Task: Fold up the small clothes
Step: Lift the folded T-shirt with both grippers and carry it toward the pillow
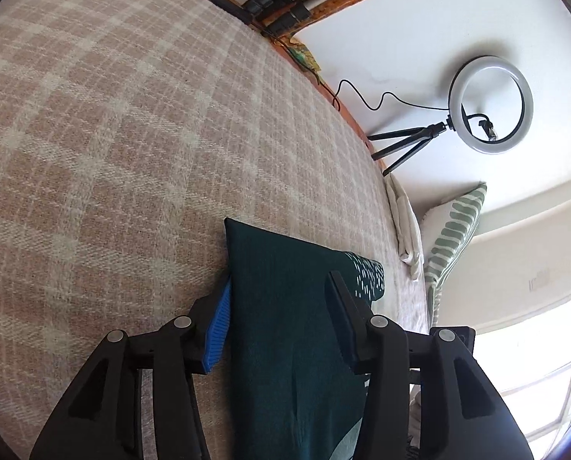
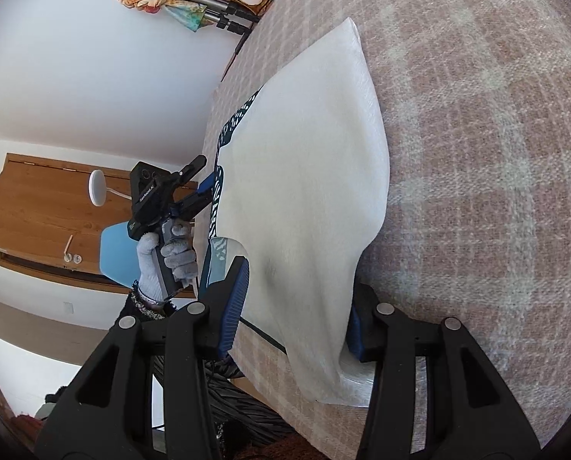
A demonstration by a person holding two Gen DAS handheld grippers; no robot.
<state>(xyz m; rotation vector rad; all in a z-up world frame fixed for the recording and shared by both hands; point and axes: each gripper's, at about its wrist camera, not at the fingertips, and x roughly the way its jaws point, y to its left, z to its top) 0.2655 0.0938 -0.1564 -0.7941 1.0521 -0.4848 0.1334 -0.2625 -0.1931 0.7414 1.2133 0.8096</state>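
A small garment lies on the plaid bed cover. In the left wrist view its dark teal side (image 1: 285,306) with a white-flecked edge passes between the fingers of my left gripper (image 1: 281,287), whose jaws stand wide apart around the cloth. In the right wrist view its white side (image 2: 308,176) is folded over the teal patterned edge (image 2: 218,188). My right gripper (image 2: 299,303) stands over the white cloth with jaws apart, one finger on each side. The left gripper (image 2: 197,176) also shows there, held by a gloved hand at the garment's far edge.
The plaid cover (image 1: 113,134) spreads wide to the left. A ring light on a tripod (image 1: 490,103), a striped pillow (image 1: 454,230) and a white cloth (image 1: 404,226) sit at the bed's edge. Tripod legs (image 2: 209,4) lie at the far end.
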